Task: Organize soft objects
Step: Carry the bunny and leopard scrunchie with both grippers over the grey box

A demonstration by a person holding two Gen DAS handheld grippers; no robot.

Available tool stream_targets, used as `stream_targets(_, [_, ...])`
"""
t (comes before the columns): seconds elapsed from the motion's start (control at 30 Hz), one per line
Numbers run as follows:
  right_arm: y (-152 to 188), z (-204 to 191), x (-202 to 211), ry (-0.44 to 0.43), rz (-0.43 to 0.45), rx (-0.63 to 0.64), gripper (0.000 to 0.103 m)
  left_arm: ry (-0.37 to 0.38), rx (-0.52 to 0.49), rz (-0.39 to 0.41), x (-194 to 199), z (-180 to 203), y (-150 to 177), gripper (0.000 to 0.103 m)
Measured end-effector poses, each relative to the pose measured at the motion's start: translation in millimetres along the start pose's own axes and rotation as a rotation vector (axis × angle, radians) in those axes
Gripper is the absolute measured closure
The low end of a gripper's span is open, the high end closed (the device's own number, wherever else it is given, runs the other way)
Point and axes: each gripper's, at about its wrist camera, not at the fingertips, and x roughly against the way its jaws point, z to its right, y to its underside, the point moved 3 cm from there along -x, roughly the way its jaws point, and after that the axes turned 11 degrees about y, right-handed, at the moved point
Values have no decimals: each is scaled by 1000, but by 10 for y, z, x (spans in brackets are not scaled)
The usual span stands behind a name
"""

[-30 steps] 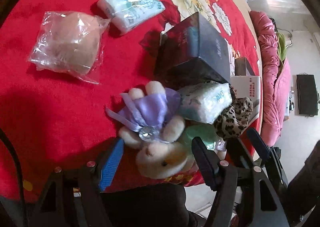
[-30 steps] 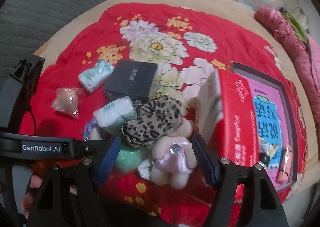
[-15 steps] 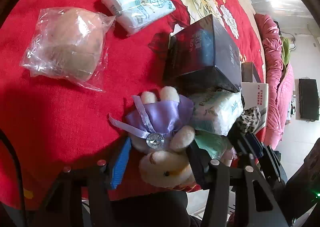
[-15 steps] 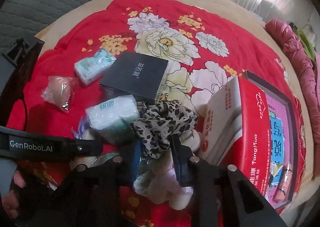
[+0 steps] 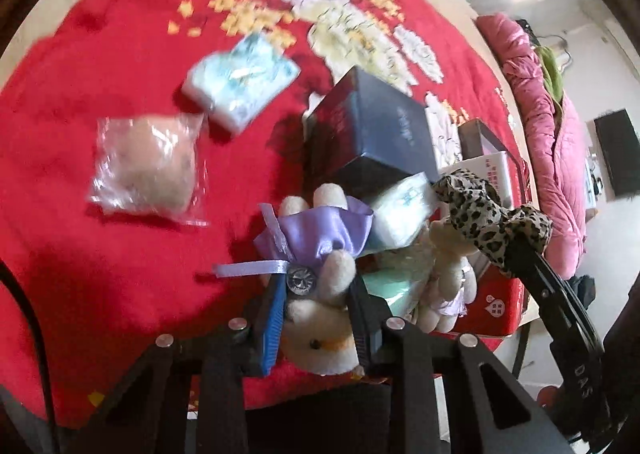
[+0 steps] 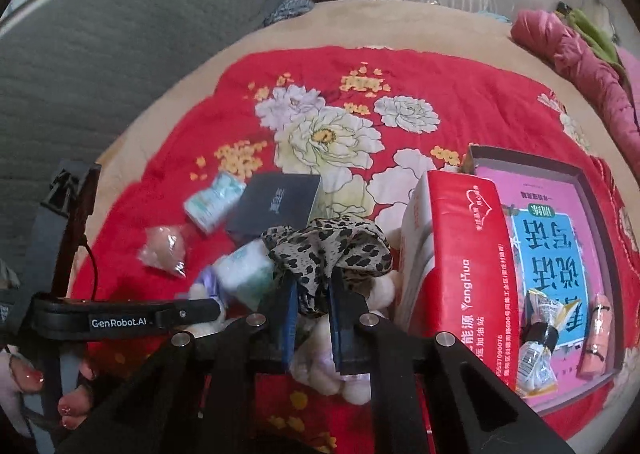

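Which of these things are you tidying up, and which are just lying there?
Tidying: bunny, leopard cloth, tissue packs, bagged puff, second plush.
Lying about: dark box, red carton, pink tray.

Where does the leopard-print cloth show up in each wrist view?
Left wrist view: leopard-print cloth sits right of centre, draped from the other tool's black frame, above a cream plush toy.
Right wrist view: leopard-print cloth sits low centre, pinched in the right tool.
Shared landmark: the dark box just behind it.
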Motion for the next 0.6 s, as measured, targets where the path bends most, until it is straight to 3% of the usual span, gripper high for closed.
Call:
stream_targets(0.23, [-31,55,169,-27,29,-44,89,-13,-38,37,200,29,13,73])
stream_targets(0.6, [-122,66,530,-59,96,-64,89,-150,-254,160,714,537,32,73])
